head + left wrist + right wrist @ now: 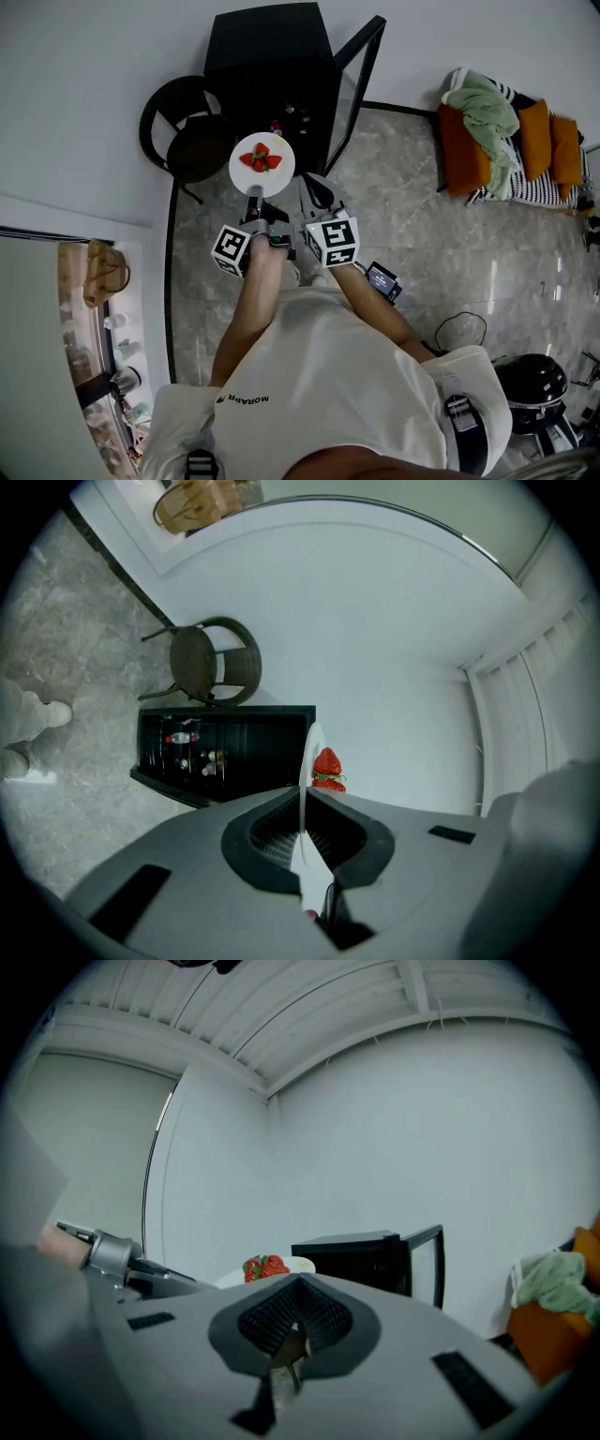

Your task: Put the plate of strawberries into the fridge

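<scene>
1. The left gripper (254,194) has its jaws nearly closed on the near rim of a white plate (242,172). In the left gripper view (302,832) the plate (306,761) shows edge-on between the ribbed pads (274,834).
2. The strawberries (262,158), a small red heap with green tops, lie at the middle of the plate. They also show in the left gripper view (327,766) and the right gripper view (265,1267).
3. The plate is held up off the floor (422,225), in front of the black fridge (272,56) and outside it.
4. The fridge door (361,84) stands open to the right. In the left gripper view the fridge (234,752) shows bottles (183,736) on its shelves.
5. The right gripper (315,192) is held just beside the left one, on the door side. In its own view (292,1326) the jaws are together with nothing between them.
6. A dark round chair (192,141) stands against the wall beside the fridge, on its left.
7. A sofa (506,150) with orange cushions and a green cloth (487,112) stands well apart at the right.
</scene>
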